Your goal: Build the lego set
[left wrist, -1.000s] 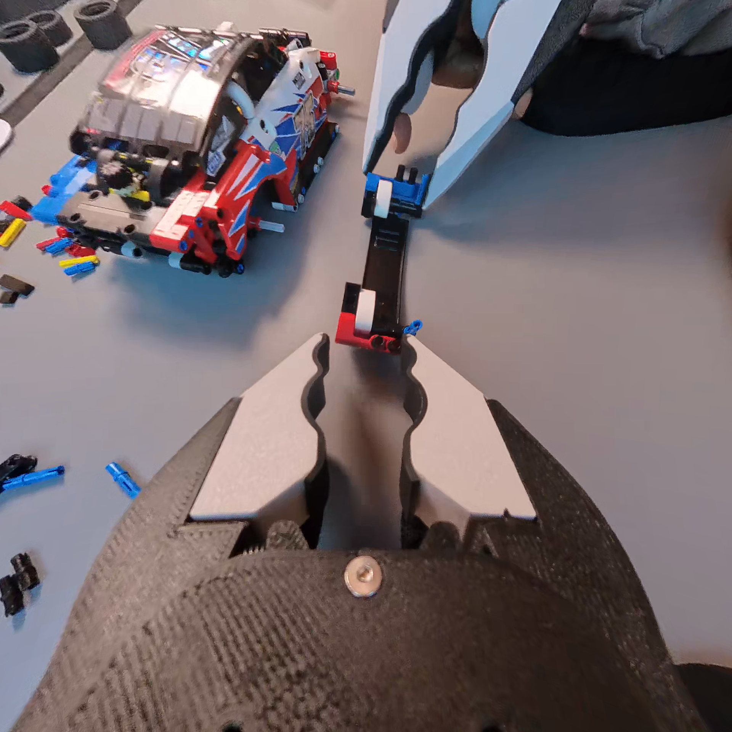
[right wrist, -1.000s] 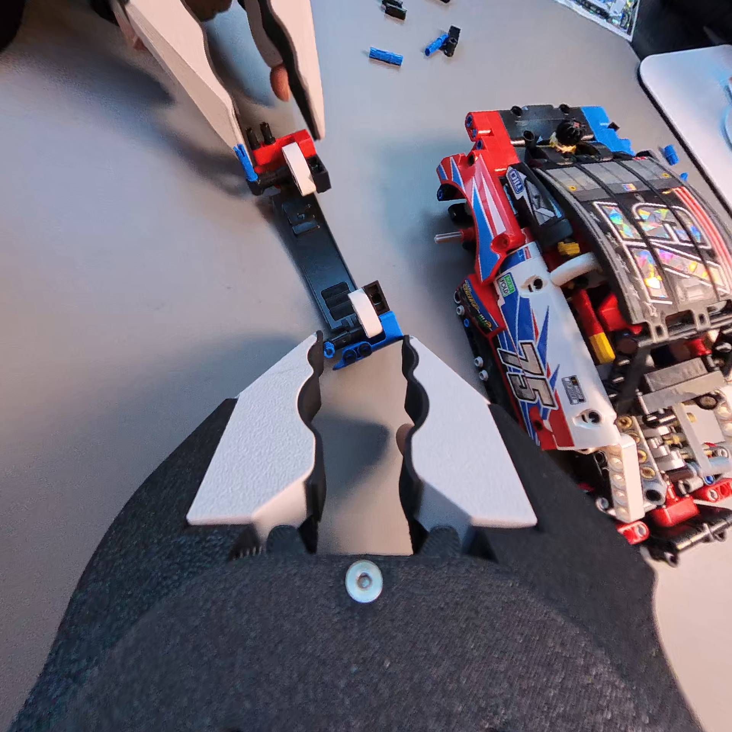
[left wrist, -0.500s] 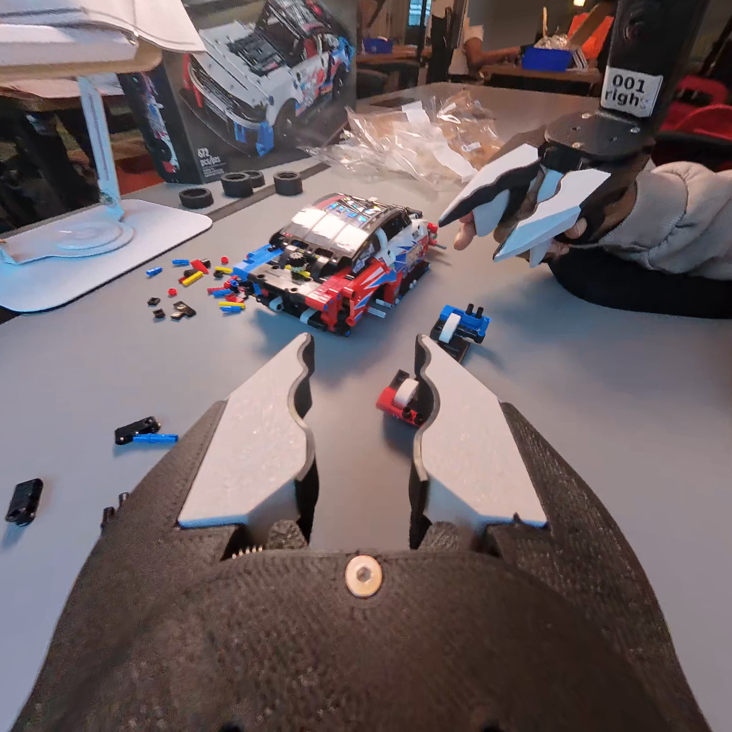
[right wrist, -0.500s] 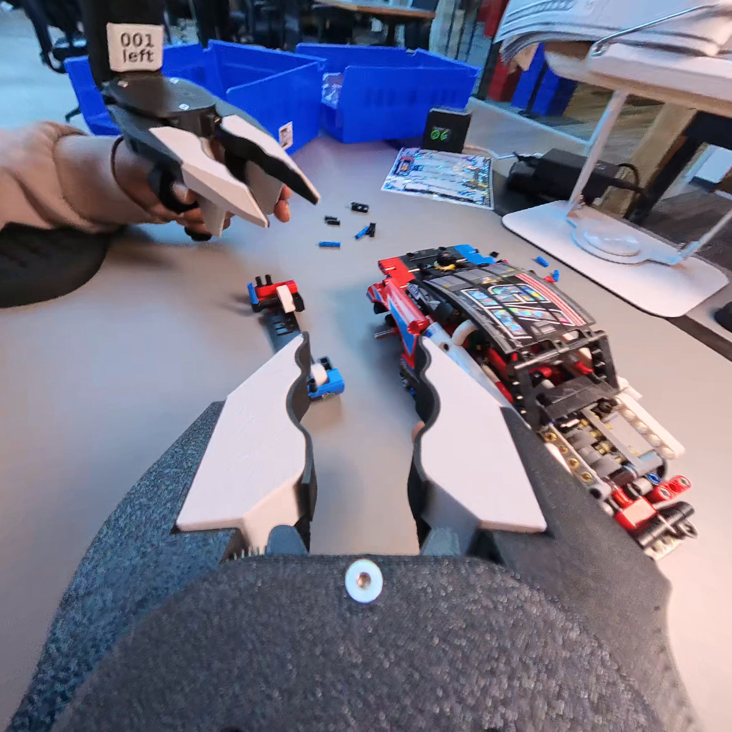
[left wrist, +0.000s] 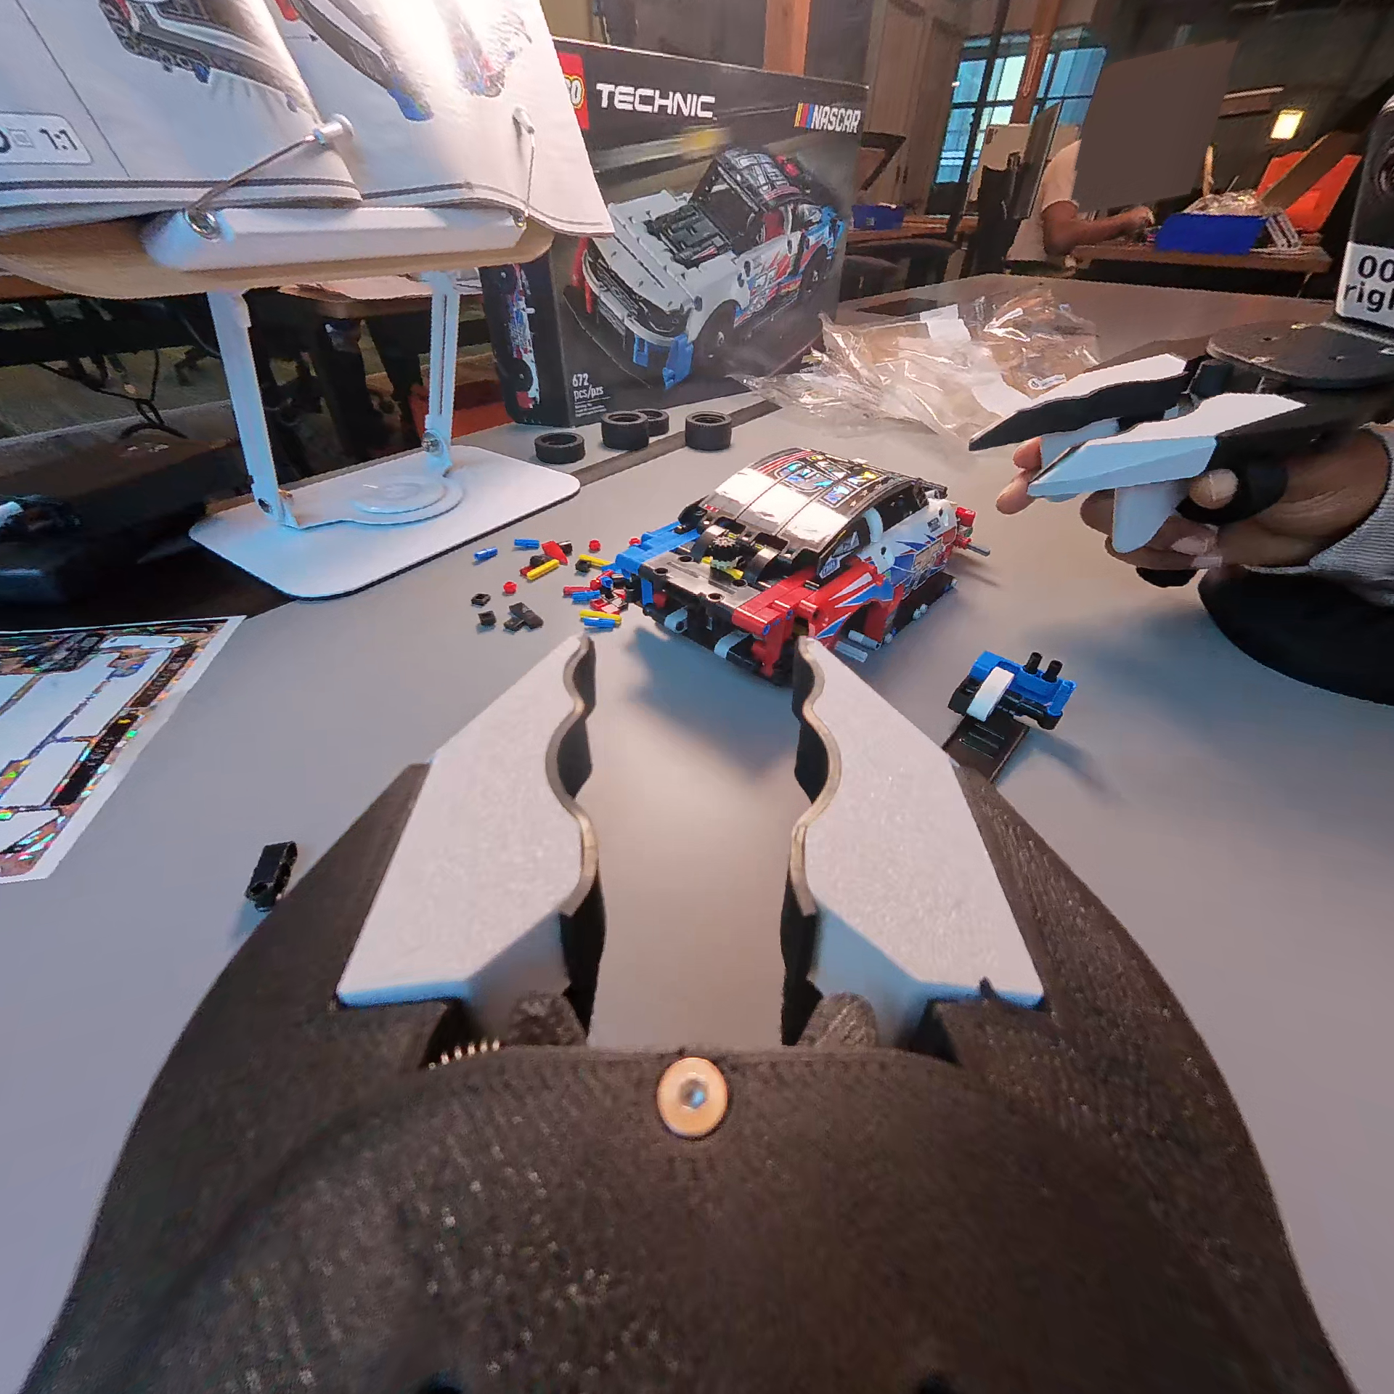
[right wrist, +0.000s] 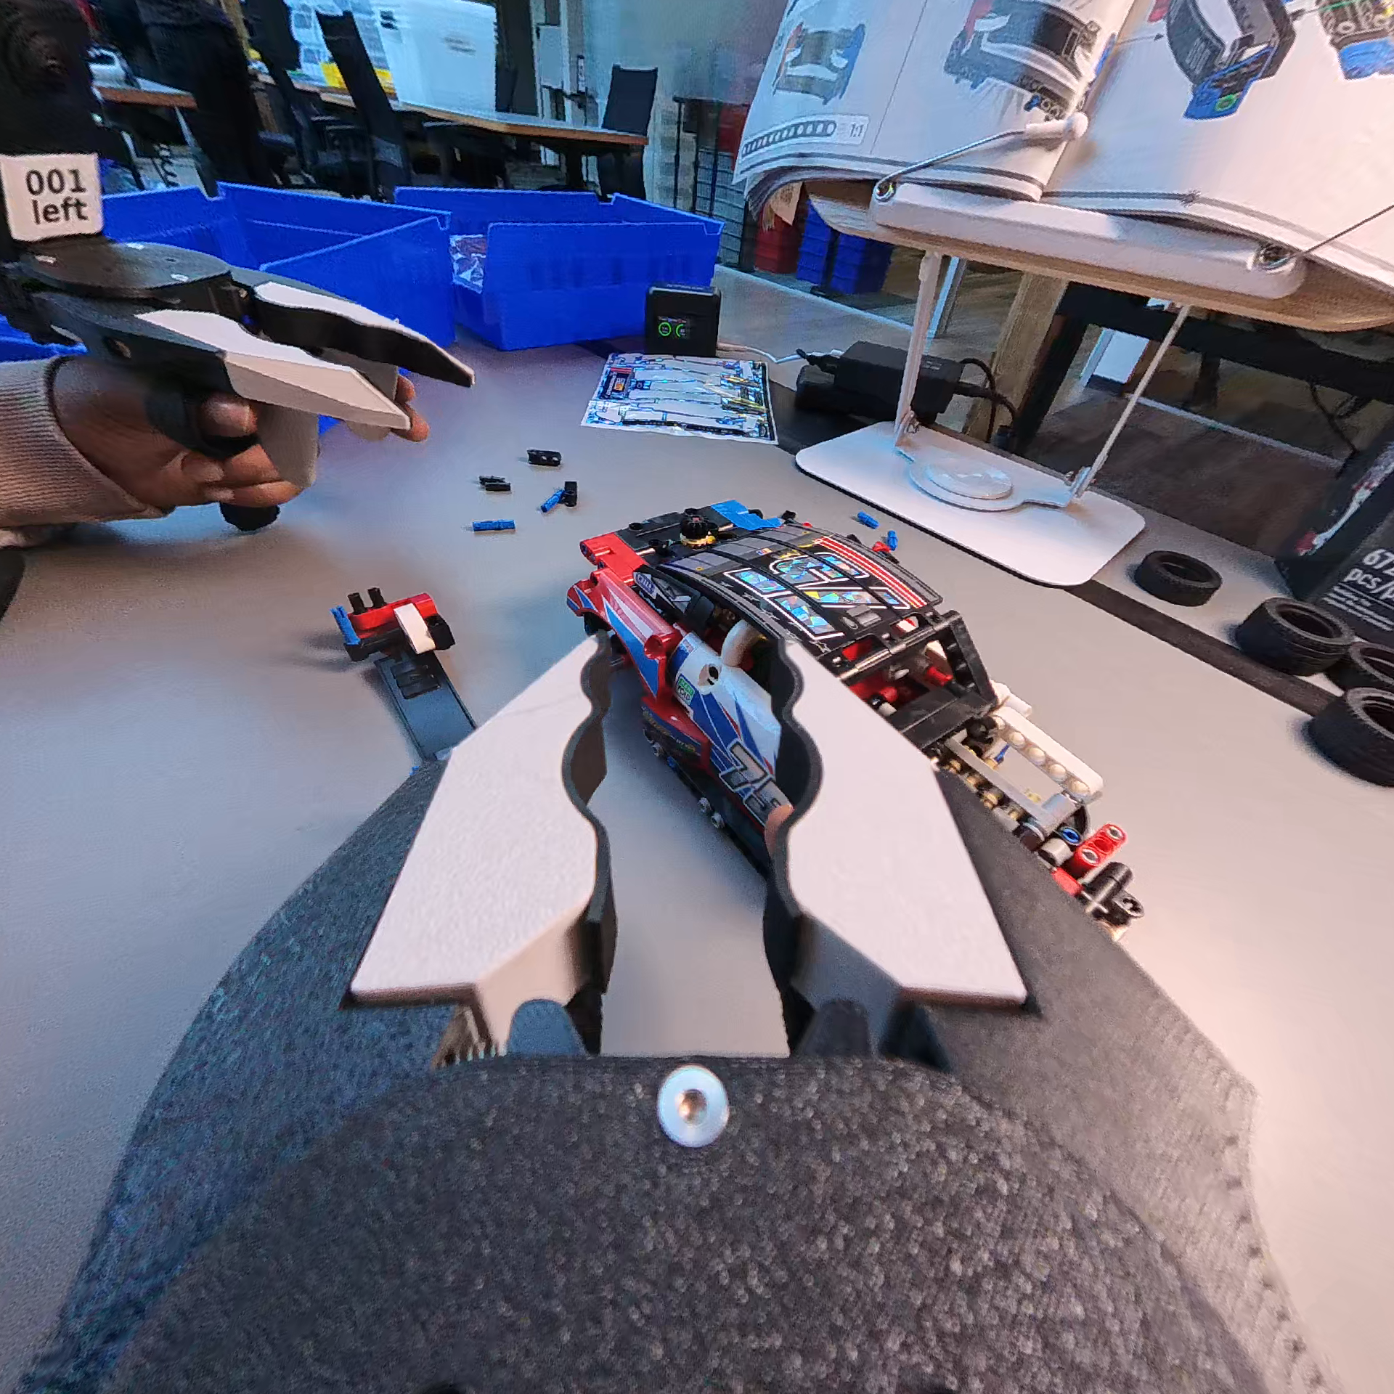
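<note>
Both the left gripper (left wrist: 690,656) and right gripper (right wrist: 686,656) are hovering spread and empty above the table (left wrist: 1131,943), seemingly between steps, with the black strip (right wrist: 422,705) lying beside the car (right wrist: 792,656), likely needing picking up and fitting next.

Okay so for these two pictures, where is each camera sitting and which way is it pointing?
Left wrist view: on the left gripper, raised over the grey table, looking along its open fingers at the lego car; the hand-held right gripper shows at right.
Right wrist view: on the right gripper, facing the car from the opposite side; the left gripper and hand show at left.
Shared: the car, the black strip assembly, the loose tyres, the booklet stand.
</note>
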Available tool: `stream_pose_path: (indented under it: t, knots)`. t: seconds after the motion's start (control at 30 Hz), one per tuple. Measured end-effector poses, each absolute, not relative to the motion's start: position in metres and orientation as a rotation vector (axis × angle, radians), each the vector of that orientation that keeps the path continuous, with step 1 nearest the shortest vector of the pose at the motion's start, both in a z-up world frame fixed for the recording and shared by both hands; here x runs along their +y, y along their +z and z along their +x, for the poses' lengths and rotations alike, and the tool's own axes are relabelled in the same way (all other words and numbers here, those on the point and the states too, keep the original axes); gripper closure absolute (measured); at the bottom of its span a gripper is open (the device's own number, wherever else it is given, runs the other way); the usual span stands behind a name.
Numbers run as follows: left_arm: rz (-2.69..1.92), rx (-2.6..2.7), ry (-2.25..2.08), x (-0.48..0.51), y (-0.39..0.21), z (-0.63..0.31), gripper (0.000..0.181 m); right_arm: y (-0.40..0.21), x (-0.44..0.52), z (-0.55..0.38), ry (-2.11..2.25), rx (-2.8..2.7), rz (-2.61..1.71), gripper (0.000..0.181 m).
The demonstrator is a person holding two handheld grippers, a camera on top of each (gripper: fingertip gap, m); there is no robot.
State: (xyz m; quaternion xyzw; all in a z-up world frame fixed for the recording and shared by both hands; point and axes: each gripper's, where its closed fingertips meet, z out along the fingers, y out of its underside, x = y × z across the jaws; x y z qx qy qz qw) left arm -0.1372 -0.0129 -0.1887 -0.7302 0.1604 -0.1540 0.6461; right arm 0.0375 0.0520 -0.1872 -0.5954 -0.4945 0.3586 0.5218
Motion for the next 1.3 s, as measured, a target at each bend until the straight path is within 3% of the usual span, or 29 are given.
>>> stream_pose_path:
  t: [0.43,0.97,1.1,1.3]
  knots:
    - [-1.649,0.294,-0.322,-0.008,-0.188,-0.152,0.129,-0.182,0.068,0.047,0.78,-1.116,-1.423,0.158]
    - [-1.643,0.259,-0.279,-0.007,-0.185,-0.16,0.132,-0.189,0.08,0.05,0.765,-1.061,-1.47,0.161]
    - [-1.668,0.164,-0.1,0.0,-0.18,-0.192,0.145,-0.19,0.08,0.047,0.778,-1.043,-1.484,0.16]
    - [-1.578,0.089,-0.025,0.02,-0.118,-0.233,0.171,-0.191,0.079,0.044,0.795,-1.031,-1.484,0.161]
